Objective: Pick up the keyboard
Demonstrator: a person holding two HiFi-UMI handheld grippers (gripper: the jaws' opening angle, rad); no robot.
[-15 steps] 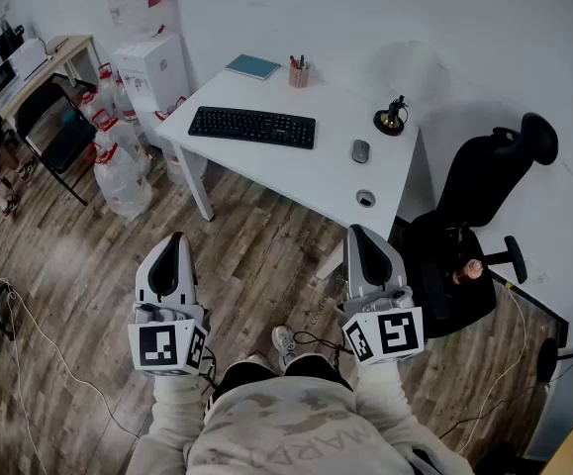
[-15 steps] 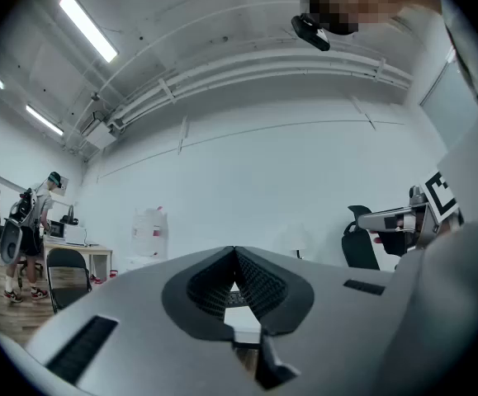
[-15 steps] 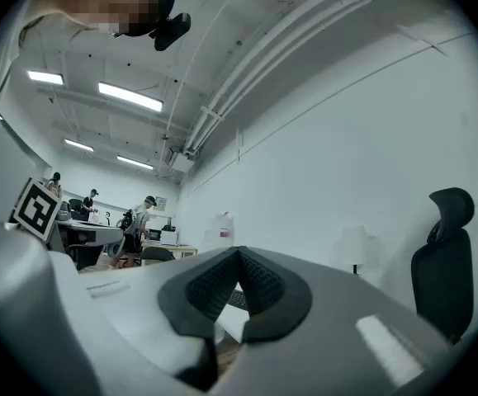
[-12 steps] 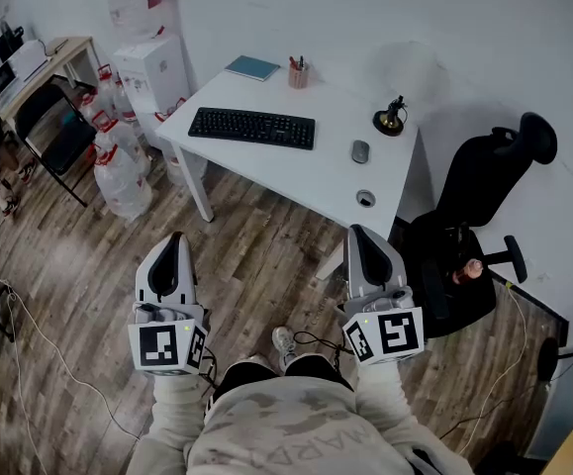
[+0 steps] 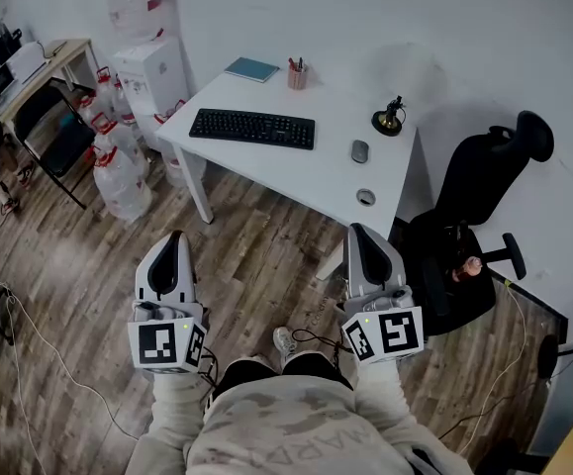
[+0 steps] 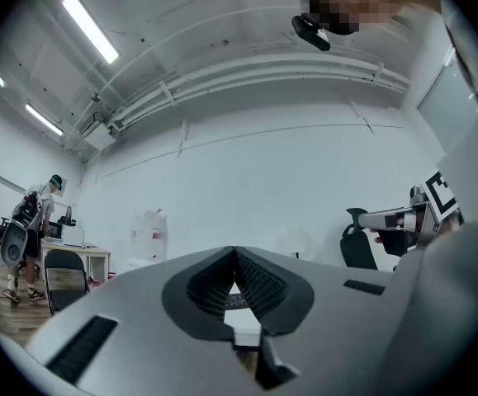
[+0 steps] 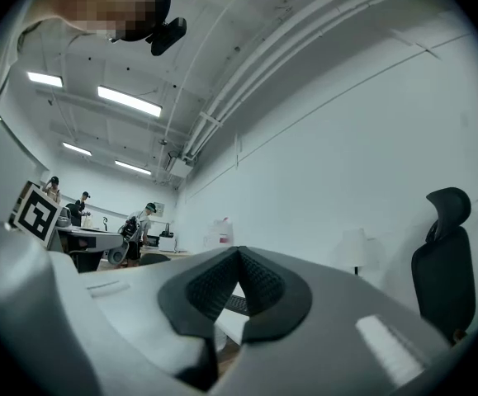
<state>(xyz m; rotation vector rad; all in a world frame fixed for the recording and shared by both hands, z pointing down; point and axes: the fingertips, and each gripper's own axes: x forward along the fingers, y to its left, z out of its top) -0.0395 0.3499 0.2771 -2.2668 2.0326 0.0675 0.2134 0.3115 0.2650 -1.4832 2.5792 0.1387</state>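
I hold my left gripper [image 5: 175, 240] and my right gripper [image 5: 356, 234] side by side over the wooden floor [image 5: 256, 255], each with its jaws pressed together on nothing, both pointing toward the white bench [image 5: 311, 176] and well apart from it. The black keyboard [image 5: 252, 127] lies flat on the left part of the bench, untouched, with a teal notebook [image 5: 252, 67] and a pen cup [image 5: 299, 73] beyond it near the wall and a grey mouse [image 5: 360, 150] off to its right. A black office chair [image 5: 479, 196] stands just beside the bench's right end.
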